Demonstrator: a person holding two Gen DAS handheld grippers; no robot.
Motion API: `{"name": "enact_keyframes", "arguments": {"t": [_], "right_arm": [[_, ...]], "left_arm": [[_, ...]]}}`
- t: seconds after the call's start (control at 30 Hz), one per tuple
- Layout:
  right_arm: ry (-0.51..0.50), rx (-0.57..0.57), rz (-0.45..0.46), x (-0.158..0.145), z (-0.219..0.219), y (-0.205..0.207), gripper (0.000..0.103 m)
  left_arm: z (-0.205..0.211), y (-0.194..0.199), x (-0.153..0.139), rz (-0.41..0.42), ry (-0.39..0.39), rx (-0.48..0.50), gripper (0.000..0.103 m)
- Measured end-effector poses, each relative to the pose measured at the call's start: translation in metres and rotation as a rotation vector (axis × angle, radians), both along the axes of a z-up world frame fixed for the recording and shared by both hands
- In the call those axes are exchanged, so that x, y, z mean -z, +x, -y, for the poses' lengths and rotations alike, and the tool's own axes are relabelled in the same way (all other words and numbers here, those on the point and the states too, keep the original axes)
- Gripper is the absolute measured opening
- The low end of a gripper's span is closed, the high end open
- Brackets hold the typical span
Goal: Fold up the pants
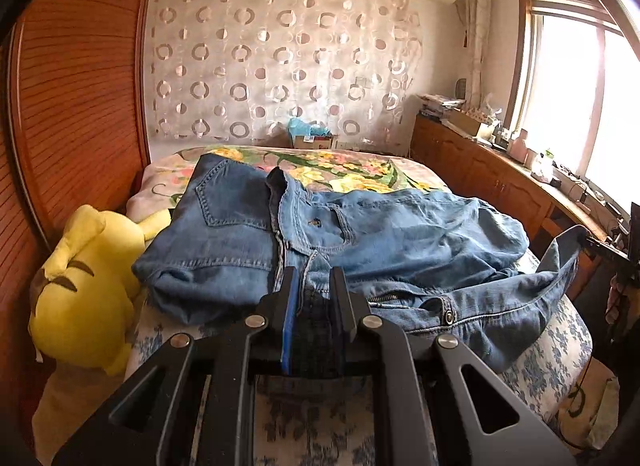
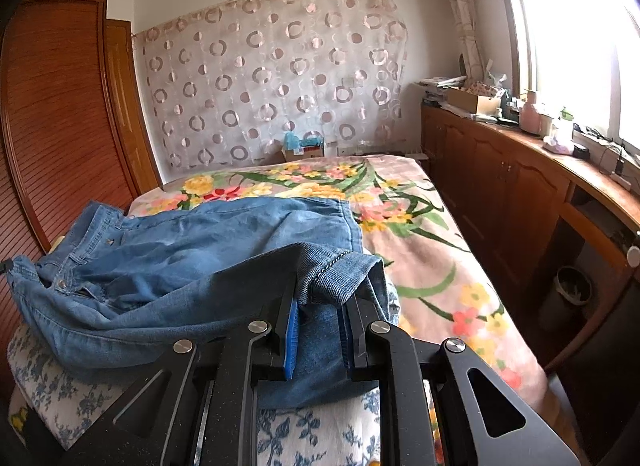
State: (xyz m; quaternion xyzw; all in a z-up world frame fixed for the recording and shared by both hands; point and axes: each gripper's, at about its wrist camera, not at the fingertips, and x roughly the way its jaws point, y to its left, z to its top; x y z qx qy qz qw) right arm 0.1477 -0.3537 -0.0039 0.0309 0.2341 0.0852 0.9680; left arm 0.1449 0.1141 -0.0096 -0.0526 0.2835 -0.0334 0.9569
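Note:
Blue denim pants [image 1: 380,234] lie bunched on the bed, waistband and zipper toward me, one back pocket at the left. My left gripper [image 1: 314,286] is shut on the denim near the crotch seam at the near edge. In the right wrist view the pants [image 2: 192,250] spread to the left, and my right gripper [image 2: 320,302] is shut on a folded leg hem [image 2: 340,270] held a little above the bed. In the left wrist view the right gripper shows at the far right edge [image 1: 600,244], pinching a lifted strip of denim.
A yellow plush toy [image 1: 84,286] lies at the bed's left edge beside the wooden wardrobe [image 1: 76,105]. The floral bedspread [image 2: 420,242] extends beyond the pants. A wooden cabinet [image 2: 500,185] with clutter runs along the window at the right. A bin [image 2: 572,294] stands below it.

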Motion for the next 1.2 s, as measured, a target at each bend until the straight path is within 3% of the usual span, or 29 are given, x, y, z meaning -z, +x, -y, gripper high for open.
{"name": "enact_keyframes", "arguments": {"t": [0.2,0.43,0.5,0.63,0.77,0.9,0.93,1.07,1.2], "right_arm": [[0.001,0.004,-0.006,0.003,-0.003,0.015,0.017],[-0.022,0.013,0.045,-0.018,-0.005,0.031,0.016],[-0.038,0.019,0.060,-0.026,-0.007,0.038,0.015],[-0.069,0.019,0.093,-0.035,-0.013,0.054,0.013],[-0.101,0.003,0.087,-0.030,-0.029,0.076,0.012],[-0.121,-0.012,0.033,-0.006,-0.034,0.092,0.012],[-0.113,-0.017,0.015,0.000,-0.035,0.096,0.012],[-0.106,-0.020,-0.020,0.004,-0.036,0.110,0.013],[-0.110,-0.018,-0.031,-0.001,-0.034,0.115,0.013]], "left_arm": [[0.002,0.022,0.000,-0.002,0.008,-0.007,0.016],[0.002,0.053,-0.020,0.040,0.040,-0.009,0.016],[0.002,0.064,-0.027,0.056,0.049,-0.010,0.000],[0.000,0.090,-0.040,0.086,0.060,-0.014,0.000],[-0.001,0.106,-0.029,0.041,0.077,-0.002,0.000],[-0.005,0.100,-0.010,-0.036,0.079,-0.017,0.001],[-0.005,0.100,-0.007,-0.057,0.071,-0.009,0.003],[-0.006,0.093,0.003,-0.100,0.023,0.017,0.044],[0.000,0.089,0.001,-0.099,0.023,0.035,0.044]]}}
